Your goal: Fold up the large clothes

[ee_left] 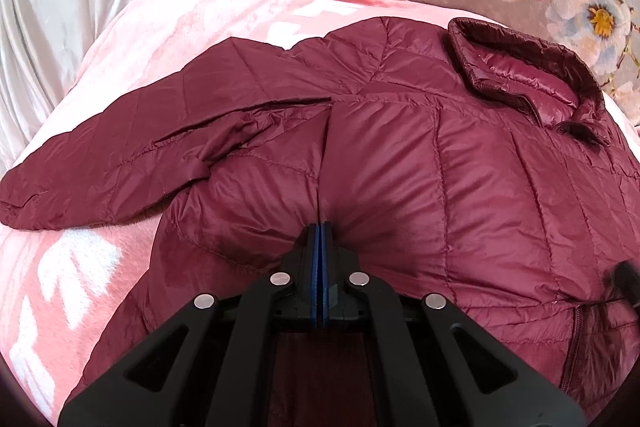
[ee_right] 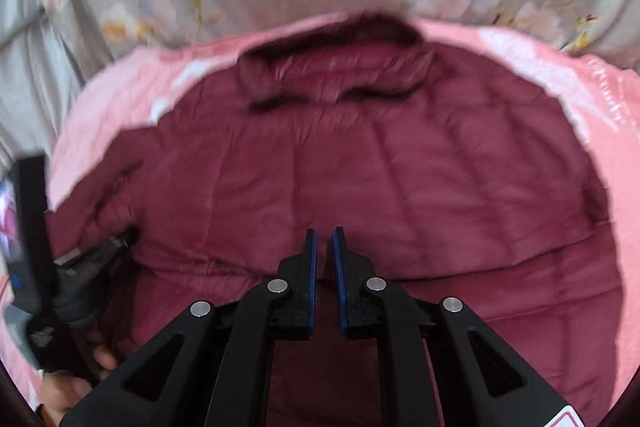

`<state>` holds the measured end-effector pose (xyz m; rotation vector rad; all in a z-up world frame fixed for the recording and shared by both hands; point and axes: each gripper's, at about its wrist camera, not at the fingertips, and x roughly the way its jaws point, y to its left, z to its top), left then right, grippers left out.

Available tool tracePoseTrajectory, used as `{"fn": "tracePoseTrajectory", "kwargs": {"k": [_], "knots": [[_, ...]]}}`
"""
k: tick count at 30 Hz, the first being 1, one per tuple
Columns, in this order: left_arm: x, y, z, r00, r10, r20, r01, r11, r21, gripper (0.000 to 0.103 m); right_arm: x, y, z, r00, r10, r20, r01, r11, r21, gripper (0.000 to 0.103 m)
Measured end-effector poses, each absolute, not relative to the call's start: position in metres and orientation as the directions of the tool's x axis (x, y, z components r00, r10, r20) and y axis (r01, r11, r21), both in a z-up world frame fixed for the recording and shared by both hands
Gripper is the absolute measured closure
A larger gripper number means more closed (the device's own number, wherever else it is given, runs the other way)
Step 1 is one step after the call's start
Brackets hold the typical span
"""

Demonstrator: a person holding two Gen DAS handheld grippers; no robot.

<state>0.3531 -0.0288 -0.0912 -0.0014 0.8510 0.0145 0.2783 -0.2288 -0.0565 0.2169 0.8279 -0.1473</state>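
While the left gripper (ee_left: pixel 321 227) pinches a ridge of jacket (ee_left: pixel 400 155) body, the sleeve (ee_left: pixel 120 163) trails left of it.
Right gripper (ee_right: pixel 323 233), jaws slightly parted and empty, hovers mid-jacket; left is nearer the sleeve. Jacket on pink blanket (ee_left: pixel 160 27).

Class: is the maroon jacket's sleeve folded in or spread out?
Spread out. The sleeve lies away from the jacket body, across the pink blanket.
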Motion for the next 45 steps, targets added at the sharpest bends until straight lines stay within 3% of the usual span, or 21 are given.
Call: {"fn": "tracePoseTrajectory", "kwargs": {"k": [5, 13, 17, 20, 22, 25, 27, 29, 34, 36, 38, 40, 45], "knots": [[0.353, -0.029, -0.091, 0.661, 0.013, -0.751, -0.012, 1.000, 0.006, 0.103, 0.280, -0.229, -0.074, 0.644, -0.045, -0.764, 0.233, 0.962, 0.140, 0.098], [0.353, -0.028, -0.092, 0.661, 0.007, -0.750, -0.011, 1.000, 0.000, 0.103, 0.285, -0.217, -0.078, 0.632, -0.121, -0.766, 0.235, 0.971, 0.039, 0.099], [0.349, -0.011, -0.089, 0.661, -0.084, -0.745, -0.008, 0.993, -0.120, 0.098, 0.286, -0.216, -0.077, 0.630, -0.133, -0.765, 0.237, 0.971, 0.026, 0.099], [0.327, 0.037, -0.072, 0.654, -0.141, -0.743, -0.054, 0.971, -0.233, 0.075, 0.284, -0.217, -0.075, 0.637, -0.128, -0.760, 0.235, 0.971, 0.033, 0.099], [0.309, 0.084, -0.056, 0.685, -0.154, -0.712, -0.105, 0.946, -0.306, 0.051, 0.279, -0.216, -0.070, 0.647, -0.128, -0.751, 0.231, 0.972, 0.033, 0.096], [0.293, 0.161, -0.041, 0.727, -0.052, -0.685, -0.231, 0.921, -0.315, 0.038, 0.254, -0.204, -0.052, 0.689, -0.133, -0.712, 0.209, 0.978, 0.020, 0.094], [0.293, 0.224, -0.042, 0.715, 0.039, -0.698, -0.349, 0.885, -0.308, 0.034, 0.229, -0.189, -0.041, 0.719, -0.134, -0.682, 0.188, 0.982, 0.005, 0.085], [0.298, 0.276, -0.054, 0.671, 0.091, -0.736, -0.455, 0.834, -0.311, 0.035, 0.209, -0.179, -0.039, 0.735, -0.120, -0.667, 0.167, 0.986, 0.008, 0.065], [0.301, 0.367, -0.090, 0.616, 0.100, -0.782, -0.611, 0.686, -0.394, 0.035, 0.165, -0.152, -0.048, 0.734, -0.060, -0.677, 0.114, 0.993, 0.036, 0.063], [0.301, 0.378, -0.097, 0.619, 0.086, -0.780, -0.618, 0.667, -0.417, 0.040, 0.154, -0.145, -0.052, 0.729, -0.044, -0.684, 0.106, 0.993, 0.048, 0.062], [0.305, 0.380, -0.097, 0.620, 0.109, -0.777, -0.619, 0.677, -0.399, 0.054, 0.143, -0.139, -0.057, 0.724, -0.050, -0.688, 0.104, 0.994, 0.038, 0.059], [0.315, 0.371, -0.094, 0.624, 0.089, -0.777, -0.584, 0.714, -0.387, 0.093, 0.137, -0.134, -0.061, 0.716, -0.046, -0.697, 0.097, 0.995, 0.035, 0.055], [0.325, 0.316, -0.051, 0.690, 0.106, -0.716, -0.469, 0.819, -0.331, 0.101, 0.127, -0.132, -0.055, 0.736, -0.061, -0.674, 0.103, 0.994, 0.023, 0.055]]}}
